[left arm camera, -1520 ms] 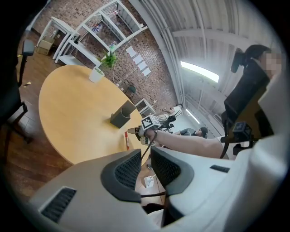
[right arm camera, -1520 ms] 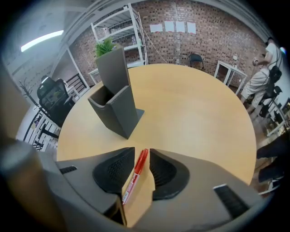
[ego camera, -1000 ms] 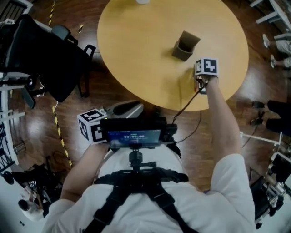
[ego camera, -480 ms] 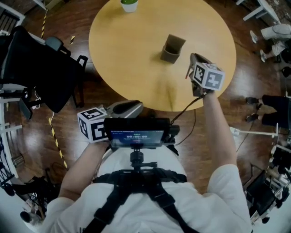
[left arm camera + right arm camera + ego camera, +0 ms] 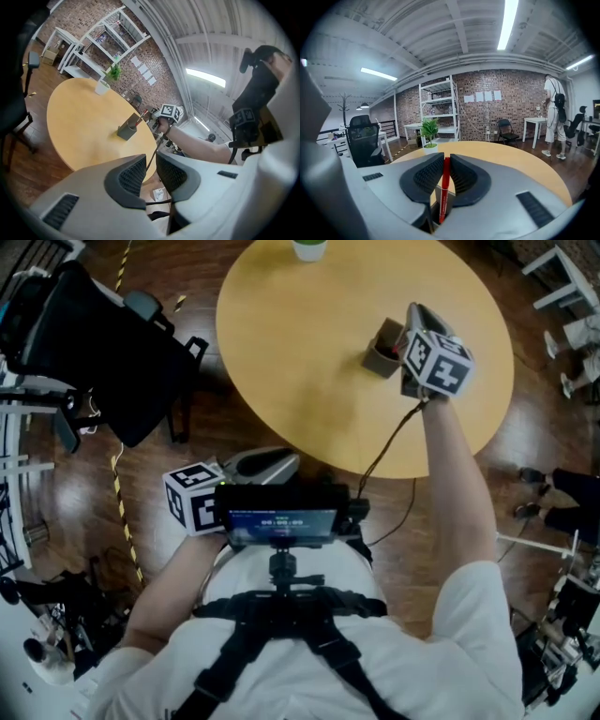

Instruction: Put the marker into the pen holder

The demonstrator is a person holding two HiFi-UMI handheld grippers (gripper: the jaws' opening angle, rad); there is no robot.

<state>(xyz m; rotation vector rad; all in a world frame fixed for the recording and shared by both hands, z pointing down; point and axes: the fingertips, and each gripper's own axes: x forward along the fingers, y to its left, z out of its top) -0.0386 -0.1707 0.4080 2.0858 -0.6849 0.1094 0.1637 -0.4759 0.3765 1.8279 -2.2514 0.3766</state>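
Observation:
A red marker [image 5: 444, 187] stands upright between the pads of my right gripper [image 5: 444, 176], which is shut on it. The marker's lower end hangs right at the mouth of the dark pen holder [image 5: 380, 351] on the round wooden table [image 5: 300, 381]. In the head view my right gripper [image 5: 405, 338] sits just right of the holder, marker cube toward me. The left gripper view shows the holder [image 5: 127, 130] with the marker [image 5: 140, 115] slanting above it. My left gripper [image 5: 150, 171] stays low beside my body [image 5: 253, 465], its jaws a narrow gap apart with nothing between them.
A small potted plant [image 5: 307, 247] stands at the table's far edge. A black office chair [image 5: 94, 343] is left of the table. A cable [image 5: 389, 442] trails from my right gripper over the table's near edge. A person [image 5: 553, 117] stands far right near white tables.
My right gripper has risen from the table's near right edge and travelled to the pen holder, carrying the marker. The left gripper has stayed by my body.

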